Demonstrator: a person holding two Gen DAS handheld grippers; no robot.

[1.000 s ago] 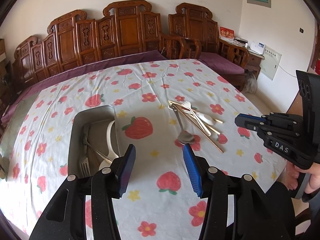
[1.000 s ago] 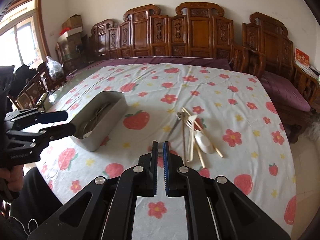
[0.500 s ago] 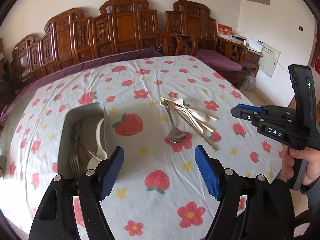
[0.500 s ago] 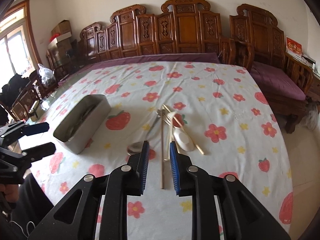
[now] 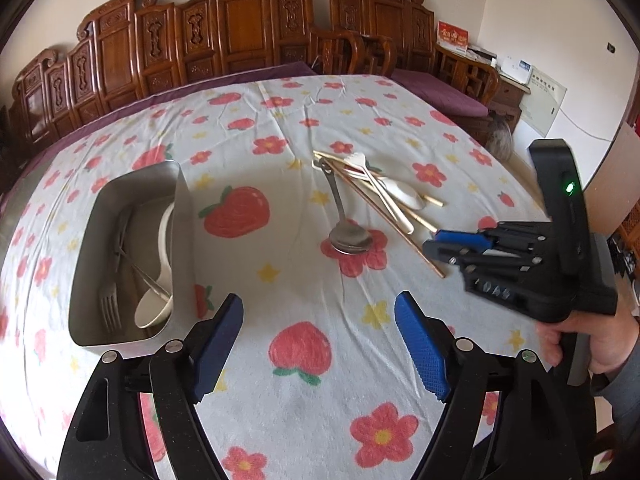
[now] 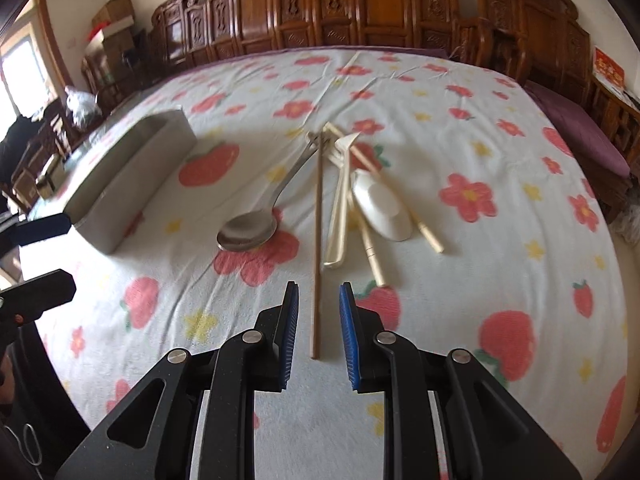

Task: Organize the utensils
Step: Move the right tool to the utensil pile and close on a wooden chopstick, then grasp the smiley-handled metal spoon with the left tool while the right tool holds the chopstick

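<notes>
Loose utensils lie on the flowered tablecloth: a metal spoon (image 5: 350, 238) (image 6: 248, 232), a white ceramic spoon (image 5: 404, 192) (image 6: 382, 208), a cream plastic fork (image 6: 338, 216) and several chopsticks. My right gripper (image 6: 319, 292) (image 5: 434, 242) is low over the cloth. Its jaws stand narrowly apart on either side of the near end of a long brown chopstick (image 6: 318, 220), and the pads do not press it. My left gripper (image 5: 318, 300) (image 6: 44, 258) hovers beside the metal tray (image 5: 184, 240) (image 6: 132, 168); its jaws are opening with nothing between them.
The tray holds a metal fork (image 5: 110, 308) and a white spoon (image 5: 160, 280). A hand (image 5: 600, 340) grips the right tool's handle at the table's near right edge. Carved wooden chairs ring the far side of the table.
Both grippers have sunk toward the table. The left jaws have widened. The right jaws went from shut to slightly apart and now straddle the brown chopstick's near end.
</notes>
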